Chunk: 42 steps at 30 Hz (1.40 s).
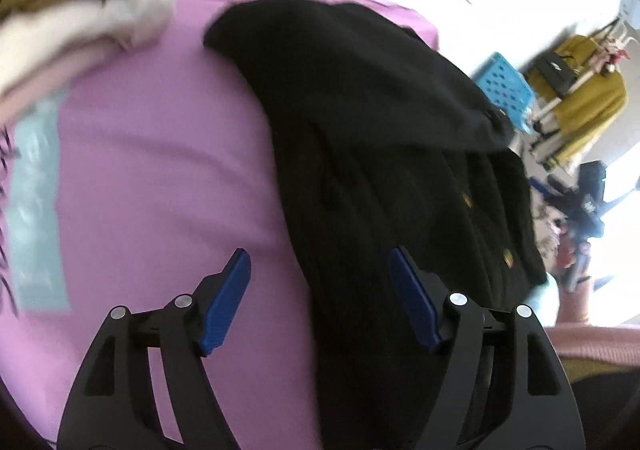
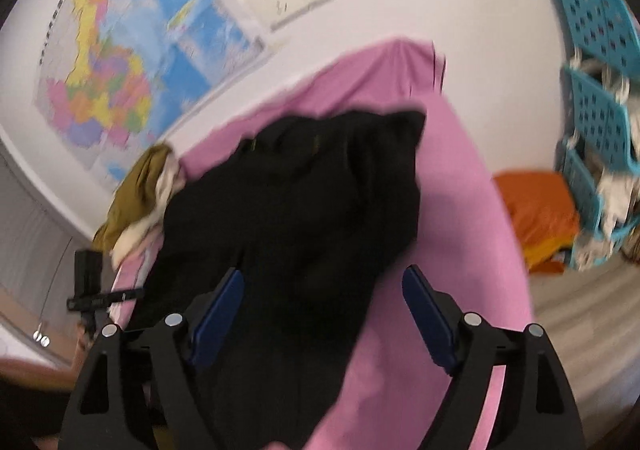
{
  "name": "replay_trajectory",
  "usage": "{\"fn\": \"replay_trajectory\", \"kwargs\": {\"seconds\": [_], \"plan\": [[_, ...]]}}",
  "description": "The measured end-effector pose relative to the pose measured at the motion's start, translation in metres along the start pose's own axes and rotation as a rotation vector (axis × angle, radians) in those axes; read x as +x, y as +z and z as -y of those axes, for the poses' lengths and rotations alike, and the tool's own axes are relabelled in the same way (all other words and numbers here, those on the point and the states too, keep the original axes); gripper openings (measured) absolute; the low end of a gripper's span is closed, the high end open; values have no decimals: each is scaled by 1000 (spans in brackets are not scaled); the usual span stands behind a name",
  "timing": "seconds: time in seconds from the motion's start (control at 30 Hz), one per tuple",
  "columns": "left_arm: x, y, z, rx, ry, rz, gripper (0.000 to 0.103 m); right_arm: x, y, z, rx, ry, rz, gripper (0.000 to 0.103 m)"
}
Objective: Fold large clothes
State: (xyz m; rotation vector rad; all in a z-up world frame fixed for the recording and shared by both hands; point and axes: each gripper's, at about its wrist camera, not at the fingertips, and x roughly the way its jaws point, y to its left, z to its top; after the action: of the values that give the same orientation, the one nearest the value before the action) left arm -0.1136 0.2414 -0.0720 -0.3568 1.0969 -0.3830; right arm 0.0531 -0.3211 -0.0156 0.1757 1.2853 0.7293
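A black knit garment with gold buttons (image 1: 380, 154) lies bunched on a pink-covered table (image 1: 160, 170). My left gripper (image 1: 320, 290) is open and empty, hovering above the garment's near left edge. In the right wrist view the same black garment (image 2: 296, 210) lies across the pink cover (image 2: 452, 210). My right gripper (image 2: 324, 302) is open and empty above the garment's near end.
A pile of cream and olive clothes (image 1: 80, 10) sits at the table's far left, also in the right wrist view (image 2: 140, 194). Blue perforated baskets (image 2: 596, 90) and an orange bag (image 2: 540, 210) stand to the right. A map (image 2: 120, 62) hangs on the wall.
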Motion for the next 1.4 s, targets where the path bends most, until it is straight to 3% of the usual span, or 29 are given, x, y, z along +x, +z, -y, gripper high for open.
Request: {"fn": "replay_trajectory", "kwargs": {"seconds": [0.07,0.2,0.33,0.4,0.47,0.5,0.53,0.6,0.63,0.67,0.8,0.87,0.93,1.0,1.07,1.2,1.3,1.33,1.37,1.4], "plan": [[-1,-13,3,-2,-66,-7,81,4,-25,7,44,41,-38,82],[-1,-35,10,12,-151,-33,86,13,-53,8,83,116,-66,82],[-2,-49,16,29,-210,-40,97,23,-65,-13,-8,133,-43,87],[2,-53,24,44,-220,-38,97,28,-70,-23,-43,160,-47,87],[5,-57,35,77,-189,-20,97,33,-71,-28,-45,194,-58,68],[5,-59,37,84,-181,-19,97,35,-72,-28,-30,222,-72,48],[6,-59,40,89,-177,-17,97,37,-73,-27,-2,254,-84,38],[6,-58,46,88,-176,-16,79,32,-72,-27,16,284,-64,24],[7,-55,47,71,-173,-12,45,24,-70,-28,29,296,-40,22],[5,-51,45,50,-173,-13,30,14,-67,-32,31,300,-11,21],[-23,-45,51,32,-197,62,26,-39,-51,-45,22,276,104,16],[-49,-45,53,39,-272,108,26,-65,-43,-54,8,261,162,15],[-67,-49,59,68,-275,136,26,-92,-39,-64,-49,271,218,15],[-68,-55,61,84,-270,119,31,-98,-41,-68,-90,253,220,16],[-56,-64,54,74,-251,60,36,-83,-45,-60,-54,247,155,18],[-23,-81,34,21,-213,-64,41,-48,-68,-32,27,233,21,32],[-14,-88,28,-1,-225,-77,50,-37,-86,-14,76,172,-18,46],[-15,-88,26,-7,-239,-69,64,-37,-90,-8,100,181,-17,64],[-17,-87,27,-8,-240,-55,81,-38,-93,-3,116,173,-20,74],[-18,-87,30,3,-223,-46,86,-38,-98,1,114,146,-27,82]]}}
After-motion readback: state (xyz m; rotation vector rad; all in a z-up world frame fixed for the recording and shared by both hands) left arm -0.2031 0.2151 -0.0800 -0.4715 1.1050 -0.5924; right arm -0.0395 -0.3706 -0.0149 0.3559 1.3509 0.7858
